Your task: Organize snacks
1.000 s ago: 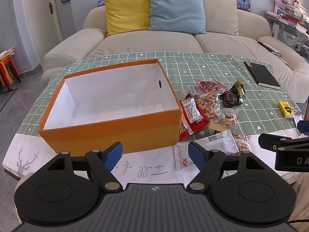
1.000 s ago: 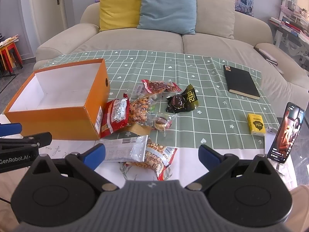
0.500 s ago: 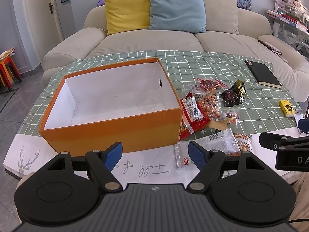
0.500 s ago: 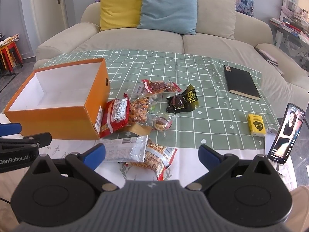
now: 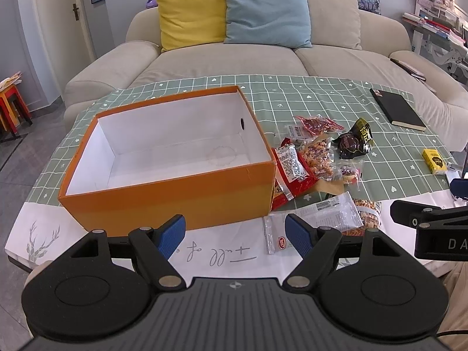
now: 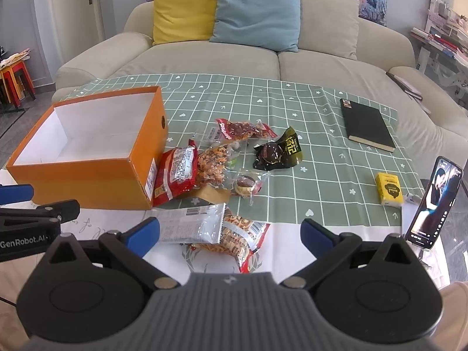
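One empty orange box and about seven snack packets at its three o'clock; both tools gaped, holding nothing.

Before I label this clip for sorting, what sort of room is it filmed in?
Most likely a home living room: a beige sofa with a yellow cushion stands behind a low table under a green checked cloth, strewn with snack packets.

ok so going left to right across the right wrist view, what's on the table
orange box → red snack packet → dark packet with yellow label → black notebook → small yellow box → phone
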`<state>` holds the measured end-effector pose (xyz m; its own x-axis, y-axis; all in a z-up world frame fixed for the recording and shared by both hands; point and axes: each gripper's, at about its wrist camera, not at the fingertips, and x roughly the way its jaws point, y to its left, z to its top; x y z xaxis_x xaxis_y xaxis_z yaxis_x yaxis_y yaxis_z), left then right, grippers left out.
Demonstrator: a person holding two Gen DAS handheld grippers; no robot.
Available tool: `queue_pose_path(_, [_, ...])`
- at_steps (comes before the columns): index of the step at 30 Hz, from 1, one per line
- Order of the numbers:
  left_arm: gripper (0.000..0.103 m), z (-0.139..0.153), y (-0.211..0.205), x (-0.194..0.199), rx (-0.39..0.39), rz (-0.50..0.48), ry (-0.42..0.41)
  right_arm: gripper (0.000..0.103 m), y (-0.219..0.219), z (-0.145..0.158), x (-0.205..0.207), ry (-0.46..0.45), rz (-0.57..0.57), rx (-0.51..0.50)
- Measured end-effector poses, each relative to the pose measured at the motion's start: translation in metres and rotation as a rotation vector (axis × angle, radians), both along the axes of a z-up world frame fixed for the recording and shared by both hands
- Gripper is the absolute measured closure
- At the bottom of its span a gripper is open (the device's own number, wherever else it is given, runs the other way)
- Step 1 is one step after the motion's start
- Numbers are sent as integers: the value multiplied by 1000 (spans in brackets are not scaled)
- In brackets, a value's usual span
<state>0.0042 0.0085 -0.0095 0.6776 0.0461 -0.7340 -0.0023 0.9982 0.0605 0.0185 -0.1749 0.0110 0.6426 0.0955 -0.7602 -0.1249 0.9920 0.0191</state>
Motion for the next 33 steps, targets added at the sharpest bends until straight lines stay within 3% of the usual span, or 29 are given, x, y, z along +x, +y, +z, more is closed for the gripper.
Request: queue_pose_path(33, [12, -3, 1, 4, -4, -15, 21, 4, 4, -2, 5, -3, 9, 10])
